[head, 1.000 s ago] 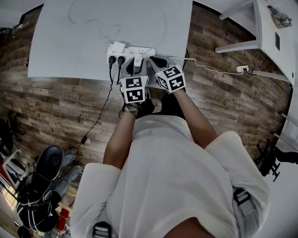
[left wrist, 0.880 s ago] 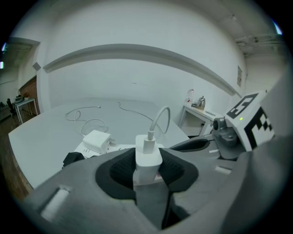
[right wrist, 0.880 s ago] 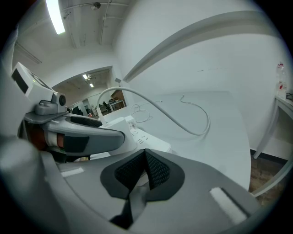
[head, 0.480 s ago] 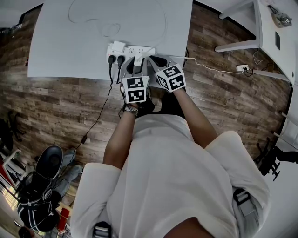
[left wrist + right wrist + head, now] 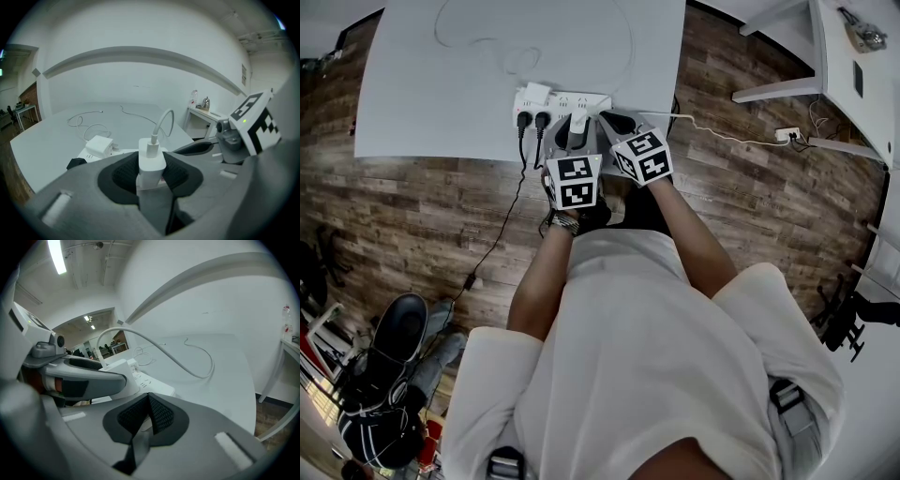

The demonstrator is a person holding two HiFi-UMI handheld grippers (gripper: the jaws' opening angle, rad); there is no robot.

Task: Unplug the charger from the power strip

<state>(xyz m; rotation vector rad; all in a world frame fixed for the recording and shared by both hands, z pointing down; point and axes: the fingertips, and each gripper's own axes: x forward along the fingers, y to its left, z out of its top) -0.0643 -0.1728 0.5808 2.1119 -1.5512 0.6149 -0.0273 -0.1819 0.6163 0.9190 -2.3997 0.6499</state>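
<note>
A white power strip point(image 5: 589, 99) lies near the front edge of the white table point(image 5: 422, 103). In the left gripper view a white charger point(image 5: 151, 161) stands in it, its white cable point(image 5: 164, 123) arching up and away. My left gripper point(image 5: 151, 182) is shut on the charger, a dark pad pressed on each side. In the head view this gripper point(image 5: 573, 133) reaches the strip from the near side. My right gripper point(image 5: 149, 417) is shut with nothing between its pads, its tip at the strip's right end point(image 5: 149, 383), close beside the left gripper point(image 5: 79, 378).
A second white adapter point(image 5: 99, 146) and two black plugs point(image 5: 532, 120) sit at the strip's left end, with black cords hanging to the wood floor. Loose white cable point(image 5: 487, 42) lies further back on the table. A floor socket point(image 5: 787, 138) and another white table point(image 5: 853, 84) lie to the right.
</note>
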